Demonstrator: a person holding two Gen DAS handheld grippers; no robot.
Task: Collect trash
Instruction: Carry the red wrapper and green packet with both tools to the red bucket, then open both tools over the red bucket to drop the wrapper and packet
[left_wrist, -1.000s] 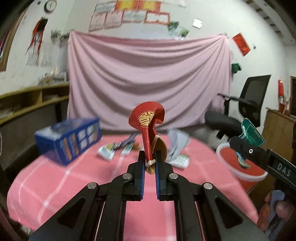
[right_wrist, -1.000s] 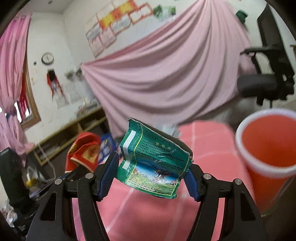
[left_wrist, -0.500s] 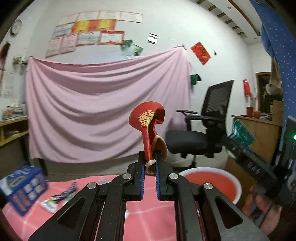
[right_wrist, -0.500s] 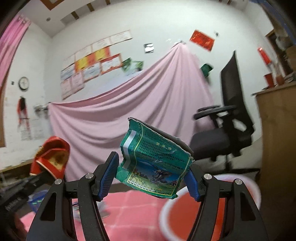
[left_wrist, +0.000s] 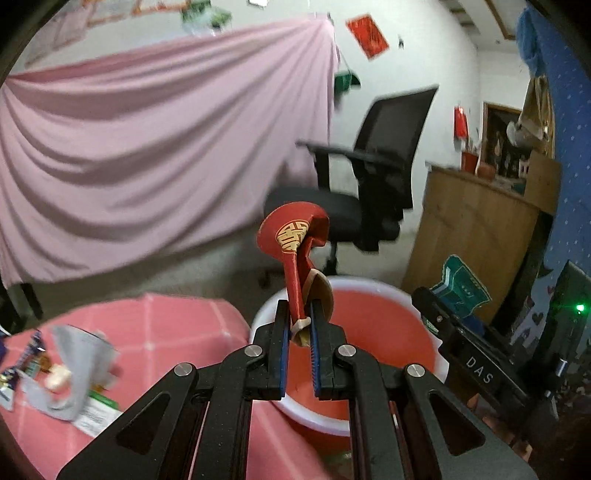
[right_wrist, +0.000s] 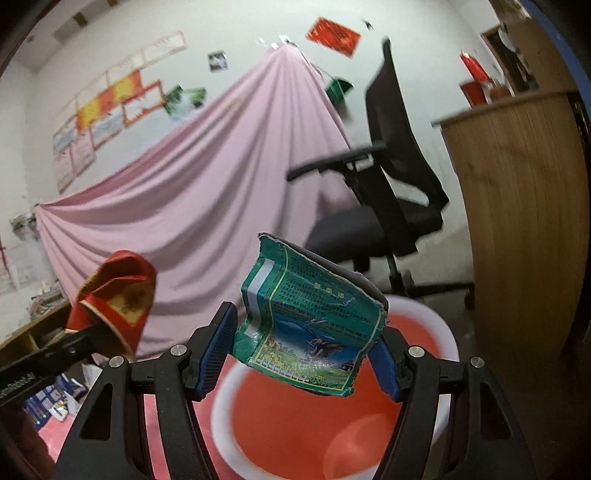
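Observation:
My left gripper (left_wrist: 297, 325) is shut on a crushed red carton with a gold emblem (left_wrist: 293, 243) and holds it above the near rim of a red bin with a white rim (left_wrist: 373, 325). My right gripper (right_wrist: 306, 354) is shut on a crumpled green packet (right_wrist: 312, 325), held over the same bin (right_wrist: 295, 424). The right gripper and green packet also show in the left wrist view (left_wrist: 461, 286), at the bin's right. The red carton shows at left in the right wrist view (right_wrist: 118, 295).
A pink checked table (left_wrist: 166, 325) lies left of the bin with loose wrappers and paper (left_wrist: 74, 373) on it. A black office chair (left_wrist: 369, 177) stands behind the bin, a wooden cabinet (left_wrist: 476, 236) to the right. A pink sheet (left_wrist: 147, 147) hangs on the wall.
Both grippers swung right from the table toward the bin and tilted down. The bin now lies directly below both held pieces. The blue box has left the left view.

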